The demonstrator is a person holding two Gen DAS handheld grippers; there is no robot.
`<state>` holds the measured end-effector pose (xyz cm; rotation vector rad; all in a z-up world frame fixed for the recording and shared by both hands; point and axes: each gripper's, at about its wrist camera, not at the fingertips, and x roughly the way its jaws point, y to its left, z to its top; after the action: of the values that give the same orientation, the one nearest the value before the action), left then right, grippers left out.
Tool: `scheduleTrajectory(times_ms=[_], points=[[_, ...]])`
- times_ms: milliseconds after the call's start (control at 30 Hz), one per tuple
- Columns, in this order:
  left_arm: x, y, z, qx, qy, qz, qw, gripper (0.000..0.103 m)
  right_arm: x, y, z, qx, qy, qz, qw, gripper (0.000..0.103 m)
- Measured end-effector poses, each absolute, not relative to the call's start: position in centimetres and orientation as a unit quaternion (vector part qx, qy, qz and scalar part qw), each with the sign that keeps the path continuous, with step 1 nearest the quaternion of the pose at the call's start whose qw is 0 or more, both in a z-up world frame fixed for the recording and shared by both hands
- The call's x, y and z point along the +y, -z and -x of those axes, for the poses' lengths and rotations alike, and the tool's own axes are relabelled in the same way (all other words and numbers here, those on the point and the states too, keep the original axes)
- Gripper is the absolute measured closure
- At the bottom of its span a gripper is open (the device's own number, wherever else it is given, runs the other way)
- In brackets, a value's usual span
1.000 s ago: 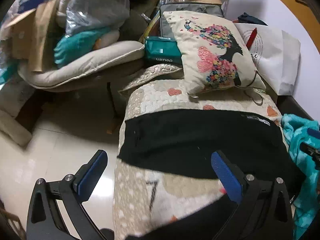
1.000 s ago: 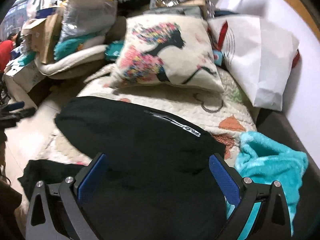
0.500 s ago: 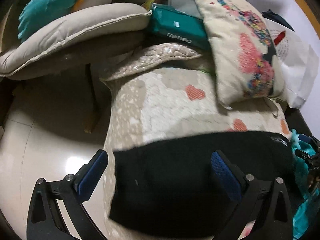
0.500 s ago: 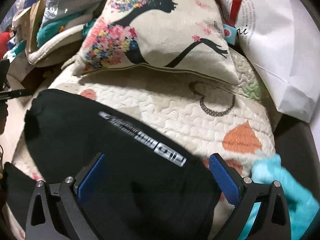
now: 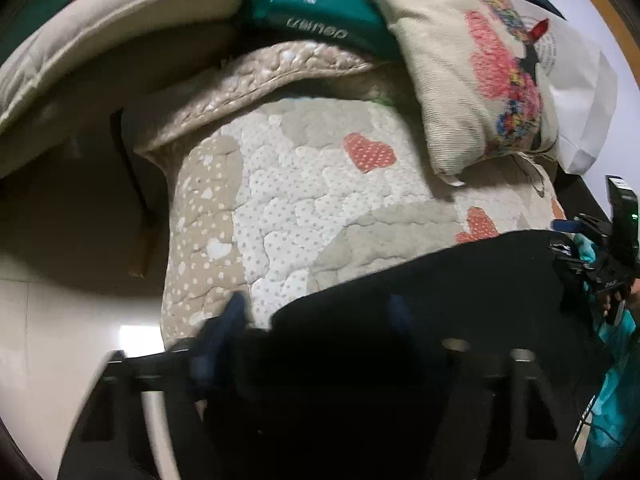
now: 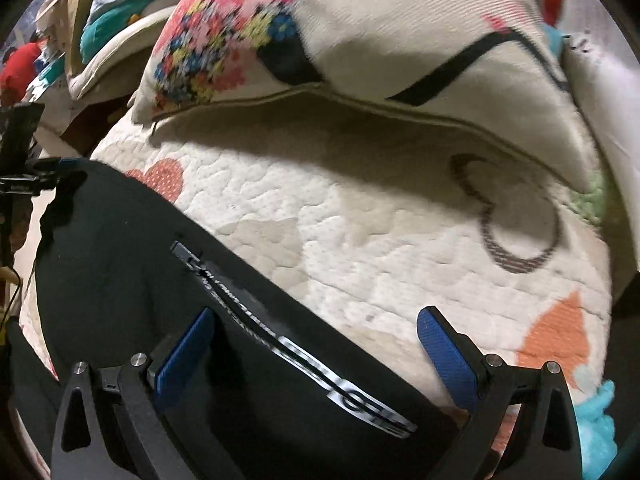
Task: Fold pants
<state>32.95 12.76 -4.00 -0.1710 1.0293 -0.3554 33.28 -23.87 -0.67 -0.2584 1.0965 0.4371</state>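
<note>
Quilted bedding with a heart pattern [image 6: 360, 240] covers the bed under you, and the black pants [image 6: 120, 264] lie flat across it just in front of the flowered pillow [image 6: 320, 32]. Your right tongs [image 6: 316, 348] stand wide apart over the pants' edge with the printed stripe, gripping nothing, while your left tongs [image 5: 316, 320] sit low at the far corner from the pillow, blurred, with the pads narrower but whether they pinch cloth you cannot tell. You seem to be taking hold for a fold; next, close both tongs on the edge.
</note>
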Motion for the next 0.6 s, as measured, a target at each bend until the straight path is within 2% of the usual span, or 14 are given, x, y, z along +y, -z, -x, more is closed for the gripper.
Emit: scheduleTrajectory(times_ms=[33,67,100,133,200,267,433,467,500,600], points=[[13.1,3.8,-32.8,0.488,0.173,0.086,0.851,0.059,-23.5,1.0,-33.2,0.518,-0.214,0.123,0.819,0.003],[13.5,3.7,-32.6,0.487,0.18,0.099,0.849,0.072,-23.3,1.3,-33.1,0.522,-0.222,0.123,0.814,0.01],[13.8,3.5,-32.4,0.486,0.182,0.109,0.848,0.09,-23.0,1.5,-32.9,0.526,-0.231,0.121,0.809,0.018],[14.2,3.3,-32.2,0.487,0.194,0.127,0.842,0.09,-22.8,1.5,-32.7,0.526,-0.235,0.121,0.808,0.022],[13.9,2.8,-31.7,0.481,0.191,0.123,0.847,0.09,-22.9,1.2,-32.3,0.526,-0.244,0.112,0.807,0.041],[13.1,2.1,-31.0,0.48,0.188,0.103,0.85,0.09,-22.9,0.8,-32.0,0.527,-0.242,0.104,0.808,0.05],[11.6,0.1,-29.4,0.468,0.176,0.074,0.863,0.09,-23.0,-1.0,-30.5,0.514,-0.222,0.108,0.821,0.064],[11.7,-0.4,-29.0,0.465,0.174,0.074,0.865,0.09,-22.8,-1.3,-30.1,0.511,-0.217,0.11,0.824,0.073],[11.8,-1.0,-28.6,0.461,0.17,0.075,0.868,0.09,-22.9,-1.9,-29.8,0.507,-0.215,0.11,0.827,0.094],[12.3,-2.3,-26.8,0.451,0.165,0.081,0.873,0.09,-22.3,-3.0,-28.1,0.504,-0.221,0.109,0.828,0.095]])
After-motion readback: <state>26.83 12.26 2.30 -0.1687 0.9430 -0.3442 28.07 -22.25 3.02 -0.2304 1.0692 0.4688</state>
